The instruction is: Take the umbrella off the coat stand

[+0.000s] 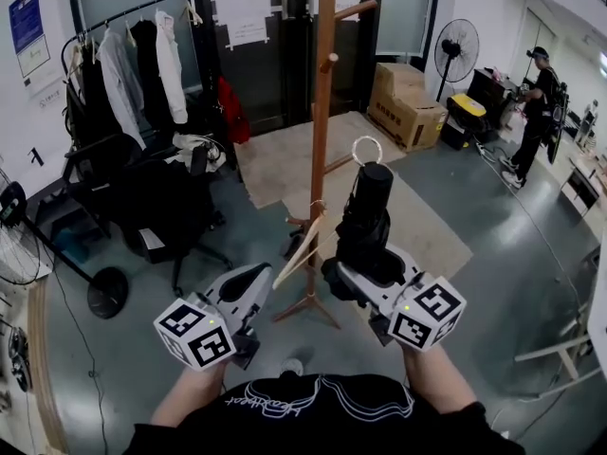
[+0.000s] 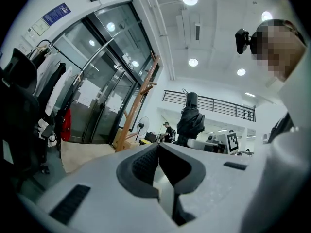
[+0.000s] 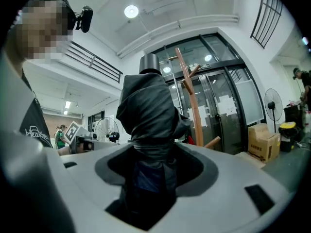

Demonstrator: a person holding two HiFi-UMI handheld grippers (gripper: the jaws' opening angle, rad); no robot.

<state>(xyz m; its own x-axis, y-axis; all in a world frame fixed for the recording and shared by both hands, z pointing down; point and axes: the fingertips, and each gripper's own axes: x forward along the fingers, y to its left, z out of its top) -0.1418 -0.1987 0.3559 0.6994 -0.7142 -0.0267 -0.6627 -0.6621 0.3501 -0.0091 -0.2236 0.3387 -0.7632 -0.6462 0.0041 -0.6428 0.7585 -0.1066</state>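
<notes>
The black umbrella (image 1: 368, 211) is pinched upright by the right gripper (image 1: 353, 275), beside the coat stand (image 1: 321, 112). The left gripper (image 1: 256, 277) is pressed together, empty.

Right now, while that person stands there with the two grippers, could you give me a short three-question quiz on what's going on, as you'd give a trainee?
1. Which gripper holds the umbrella?
2. True or false: the left gripper has its jaws wide apart.
3. The umbrella is: A) folded and upright, off the pegs of the coat stand; B) folded and lying flat; C) opened out.
Key: 1, the right gripper; 2, false, its jaws are together with nothing between them; 3, A.
</notes>
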